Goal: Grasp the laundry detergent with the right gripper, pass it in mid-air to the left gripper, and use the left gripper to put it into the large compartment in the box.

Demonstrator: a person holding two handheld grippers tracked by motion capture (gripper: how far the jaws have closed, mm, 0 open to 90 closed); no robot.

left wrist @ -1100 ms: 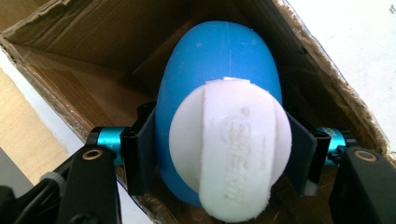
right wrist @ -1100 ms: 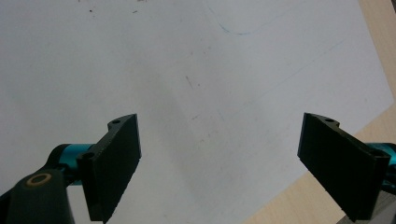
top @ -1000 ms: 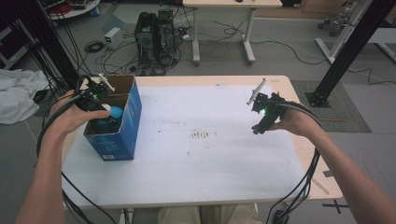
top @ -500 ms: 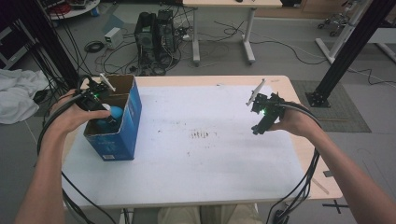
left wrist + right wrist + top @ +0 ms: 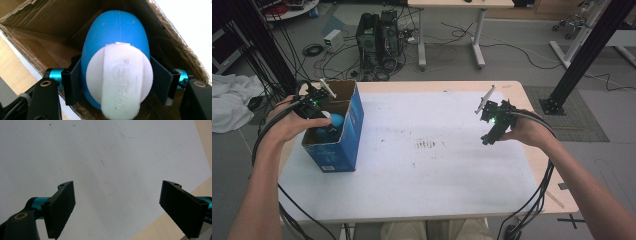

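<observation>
A blue egg-shaped object (image 5: 116,50) with a round white end sits between the jaws of my left gripper (image 5: 117,82), which is shut on it over the mouth of an open cardboard box (image 5: 50,37). From above, that blue object (image 5: 335,120) is at the top of the blue-sided box (image 5: 344,135) at the table's left, with my left gripper (image 5: 324,120) there. My right gripper (image 5: 488,136) hovers over the white sheet (image 5: 422,150) at the right, jaws wide open with nothing between them (image 5: 117,212).
The white sheet covers most of the wooden table (image 5: 542,165); dark smudges (image 5: 428,144) mark its middle. Cables (image 5: 532,205) trail off the right edge. Beyond the table stand a computer tower (image 5: 379,32), another desk's legs and a black frame post (image 5: 579,52).
</observation>
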